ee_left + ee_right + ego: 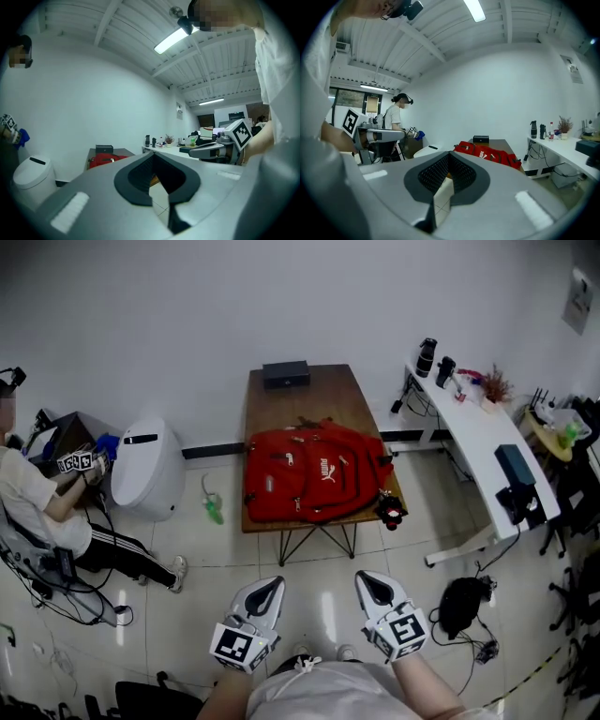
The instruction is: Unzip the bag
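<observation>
A red backpack (314, 472) lies flat on a brown wooden table (300, 399) out in front of me, its zips closed as far as I can see. Both grippers are held low near my body, well short of the table and apart from the bag. My left gripper (270, 585) is shut with nothing between its jaws, and so is my right gripper (371, 581). In the left gripper view the jaws (152, 154) meet, with the backpack (105, 159) small in the distance. Beyond the closed jaws (449, 153) in the right gripper view, the backpack (487, 152) lies on the table.
A black box (286, 373) sits at the table's far end, and a small black-and-red item (391, 512) hangs at its near right corner. A white desk (478, 427) with bottles stands to the right. A white bin (150, 465) and a seated person (47, 507) are on the left. A black bag (464, 601) lies on the floor.
</observation>
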{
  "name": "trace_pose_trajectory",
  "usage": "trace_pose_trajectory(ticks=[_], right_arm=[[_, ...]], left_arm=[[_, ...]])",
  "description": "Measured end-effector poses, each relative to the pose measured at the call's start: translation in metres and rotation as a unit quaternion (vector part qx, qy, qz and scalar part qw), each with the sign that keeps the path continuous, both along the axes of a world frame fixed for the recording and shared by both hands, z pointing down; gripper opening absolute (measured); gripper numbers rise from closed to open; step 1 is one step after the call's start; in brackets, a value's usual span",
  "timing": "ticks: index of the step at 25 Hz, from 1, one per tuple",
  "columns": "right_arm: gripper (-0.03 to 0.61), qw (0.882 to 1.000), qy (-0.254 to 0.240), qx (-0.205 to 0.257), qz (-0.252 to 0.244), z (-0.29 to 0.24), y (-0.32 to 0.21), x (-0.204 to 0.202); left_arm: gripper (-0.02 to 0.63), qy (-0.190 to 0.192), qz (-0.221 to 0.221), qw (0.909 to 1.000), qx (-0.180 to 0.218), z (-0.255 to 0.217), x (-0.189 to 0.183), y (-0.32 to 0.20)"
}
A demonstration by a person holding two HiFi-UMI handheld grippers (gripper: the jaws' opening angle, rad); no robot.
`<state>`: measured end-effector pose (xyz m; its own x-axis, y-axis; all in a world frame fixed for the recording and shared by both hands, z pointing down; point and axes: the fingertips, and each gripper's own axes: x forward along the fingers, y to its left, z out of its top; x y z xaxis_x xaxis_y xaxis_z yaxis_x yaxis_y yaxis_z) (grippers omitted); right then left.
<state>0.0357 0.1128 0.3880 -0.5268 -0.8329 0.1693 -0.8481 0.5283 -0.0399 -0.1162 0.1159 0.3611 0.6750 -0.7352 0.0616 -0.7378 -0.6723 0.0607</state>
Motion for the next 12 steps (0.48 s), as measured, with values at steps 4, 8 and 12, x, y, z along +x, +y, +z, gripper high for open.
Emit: trace_pose_trajectory(ticks=[4, 8, 12], right_arm=[[0.008, 1.000, 0.015, 0.024, -0.006, -0.011, -0.001, 0.007], [0.007, 0.998, 0.030, 0.046, -0.016, -0.028, -0.003, 0.012], [0.007, 0.998, 0.032, 0.044, -0.014, -0.034, -0.010, 0.022]], left_arm=[[0.006, -0.019, -0.001, 0.9997, 0.013, -0.002, 0.011, 0.002], [0.006, -0.013, -0.005, 0.9998, 0.012, -0.005, 0.022, 0.000], [0.006, -0.017, -0.011, 0.9997, 0.016, -0.010, 0.028, -0.008]])
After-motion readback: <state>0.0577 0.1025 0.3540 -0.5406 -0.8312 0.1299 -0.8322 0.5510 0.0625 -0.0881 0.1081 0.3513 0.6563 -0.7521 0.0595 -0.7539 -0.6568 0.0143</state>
